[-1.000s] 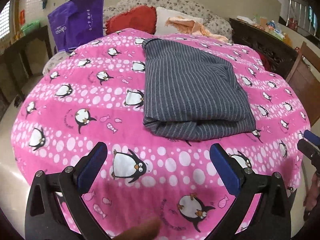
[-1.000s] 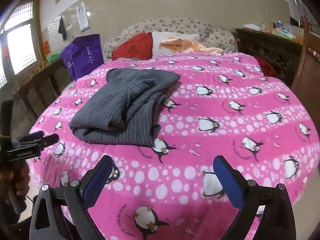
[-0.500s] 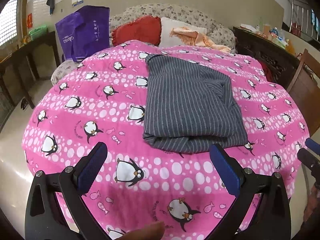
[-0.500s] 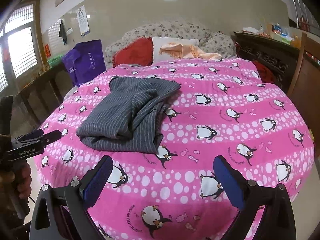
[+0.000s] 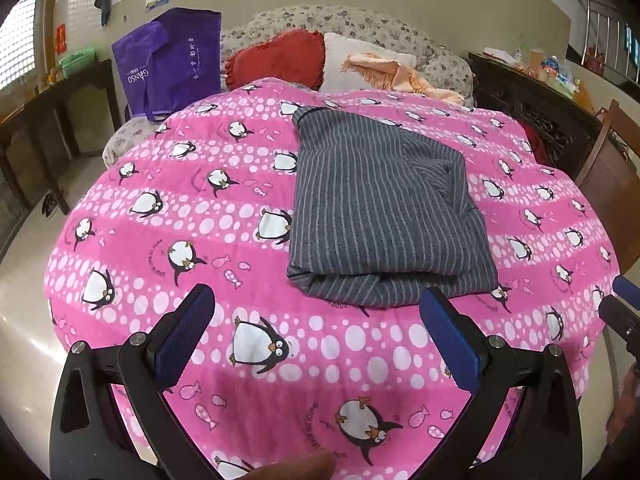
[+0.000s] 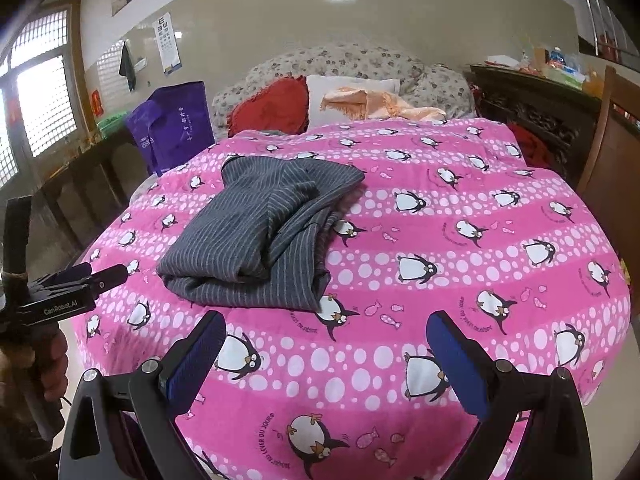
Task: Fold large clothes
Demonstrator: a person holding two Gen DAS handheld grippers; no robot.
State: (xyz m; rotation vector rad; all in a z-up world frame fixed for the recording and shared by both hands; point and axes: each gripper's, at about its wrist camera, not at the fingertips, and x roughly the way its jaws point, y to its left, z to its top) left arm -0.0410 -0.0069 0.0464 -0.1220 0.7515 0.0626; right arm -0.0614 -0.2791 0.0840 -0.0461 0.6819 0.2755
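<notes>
A grey striped garment [image 5: 380,212] lies folded into a thick rectangle on the pink penguin bedspread [image 5: 168,240]. It also shows in the right wrist view [image 6: 260,236], left of centre. My left gripper [image 5: 320,328] is open and empty, held back from the garment's near edge over the foot of the bed. My right gripper [image 6: 324,352] is open and empty, apart from the garment and to its right. The left gripper also shows at the left edge of the right wrist view [image 6: 92,276].
A red cushion [image 5: 280,60], white pillow and peach cloth [image 5: 396,76] lie at the bed's head. A purple bag [image 5: 172,60] stands at the back left. Dark wooden furniture [image 5: 532,108] and a chair [image 5: 612,184] stand to the right. Floor lies left of the bed.
Both grippers have pulled back and up from the bed, so the garment looks smaller and farther. The garment has not moved. Both grippers stay open.
</notes>
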